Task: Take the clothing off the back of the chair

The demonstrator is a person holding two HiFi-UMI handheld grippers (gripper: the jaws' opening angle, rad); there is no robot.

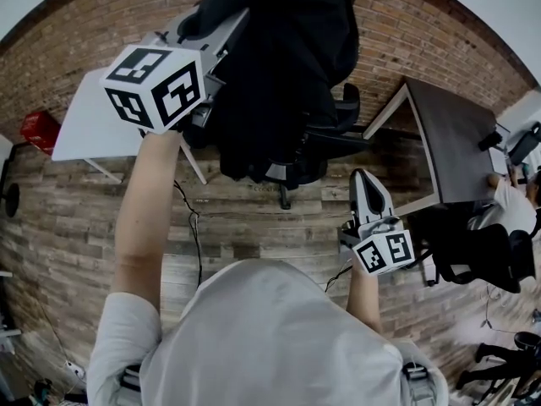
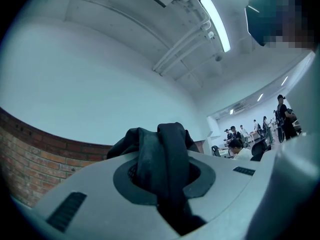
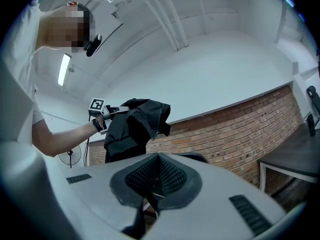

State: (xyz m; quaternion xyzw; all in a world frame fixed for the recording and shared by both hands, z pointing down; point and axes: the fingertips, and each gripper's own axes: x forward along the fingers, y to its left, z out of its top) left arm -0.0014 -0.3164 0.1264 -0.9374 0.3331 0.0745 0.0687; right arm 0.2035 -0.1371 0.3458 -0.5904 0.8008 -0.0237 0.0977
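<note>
Left gripper (image 2: 167, 194) is clamped narrow on a bunched fold of the black clothing (image 1: 287, 66) and held up high. The clothing hangs from it above the black chair (image 1: 342, 108), between the white surface (image 1: 93, 125) and the dark surface (image 1: 456, 134); can't tell if the hem touches the chair. Right gripper (image 1: 363, 180) sits low near the person's torso, well apart from the clothing, jaws together with nothing between them.
</note>
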